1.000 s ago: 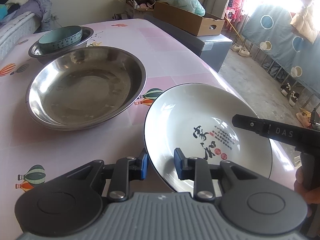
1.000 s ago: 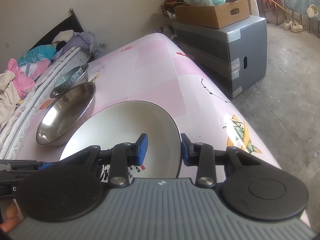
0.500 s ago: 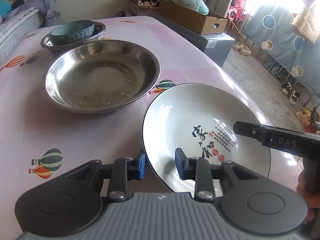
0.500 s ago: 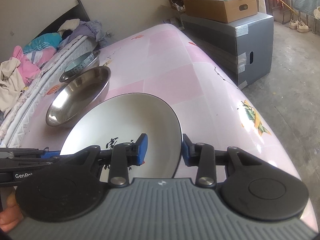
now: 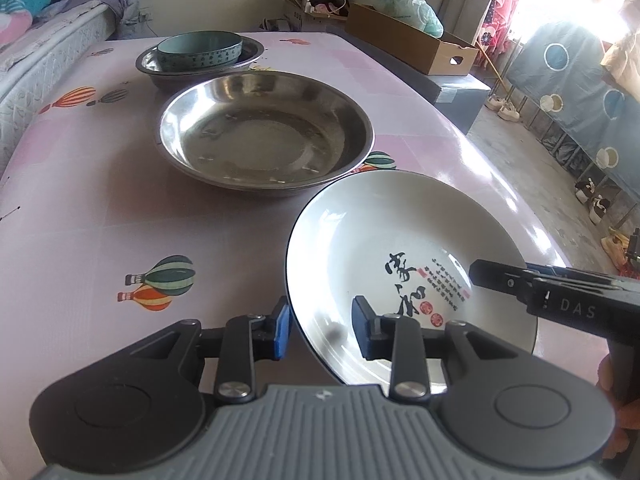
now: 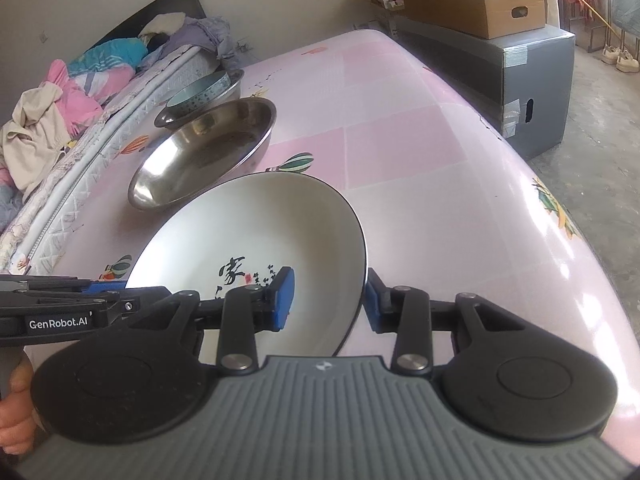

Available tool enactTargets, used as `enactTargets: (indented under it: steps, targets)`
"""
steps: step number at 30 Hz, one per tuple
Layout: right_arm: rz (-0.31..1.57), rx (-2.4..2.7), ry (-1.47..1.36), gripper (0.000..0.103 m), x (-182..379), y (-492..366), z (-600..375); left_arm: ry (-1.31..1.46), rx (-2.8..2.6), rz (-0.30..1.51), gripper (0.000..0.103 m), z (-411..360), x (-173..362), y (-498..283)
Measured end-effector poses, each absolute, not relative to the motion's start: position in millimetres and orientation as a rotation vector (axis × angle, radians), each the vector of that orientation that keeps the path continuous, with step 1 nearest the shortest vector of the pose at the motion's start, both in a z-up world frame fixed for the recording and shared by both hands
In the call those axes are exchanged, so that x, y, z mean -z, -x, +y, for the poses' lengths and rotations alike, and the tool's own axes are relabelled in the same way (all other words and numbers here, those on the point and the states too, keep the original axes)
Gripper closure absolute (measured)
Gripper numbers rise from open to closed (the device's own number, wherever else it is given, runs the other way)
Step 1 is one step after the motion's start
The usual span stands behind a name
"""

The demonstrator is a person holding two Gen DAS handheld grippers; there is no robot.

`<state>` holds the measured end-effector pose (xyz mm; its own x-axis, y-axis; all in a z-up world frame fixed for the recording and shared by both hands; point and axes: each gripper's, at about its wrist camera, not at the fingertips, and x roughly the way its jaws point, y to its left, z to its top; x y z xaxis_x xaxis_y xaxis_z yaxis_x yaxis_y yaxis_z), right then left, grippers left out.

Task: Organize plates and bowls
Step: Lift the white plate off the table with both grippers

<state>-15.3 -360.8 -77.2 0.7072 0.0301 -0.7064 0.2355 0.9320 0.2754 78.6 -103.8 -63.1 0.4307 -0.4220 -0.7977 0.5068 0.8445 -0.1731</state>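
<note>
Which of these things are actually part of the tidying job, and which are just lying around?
Part of the job:
white plate, held between the left gripper and right gripper
large steel dish
teal bowl in a steel bowl

Lying about:
cardboard box
plastic bag
bedding
shoes

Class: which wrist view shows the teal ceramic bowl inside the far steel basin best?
The left wrist view: the teal ceramic bowl faces the camera, patterned wall clear. The right wrist view shows it smaller and side-on.
</note>
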Motion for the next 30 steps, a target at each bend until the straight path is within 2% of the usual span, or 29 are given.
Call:
enactTargets:
  steps: [30]
  targets:
    - [0.832, -0.004, -0.289, 0.066, 72.8, 0.4, -287.4, -0.011, 0.460, 0.962, 0.067, -22.3, 57.1, -66.0]
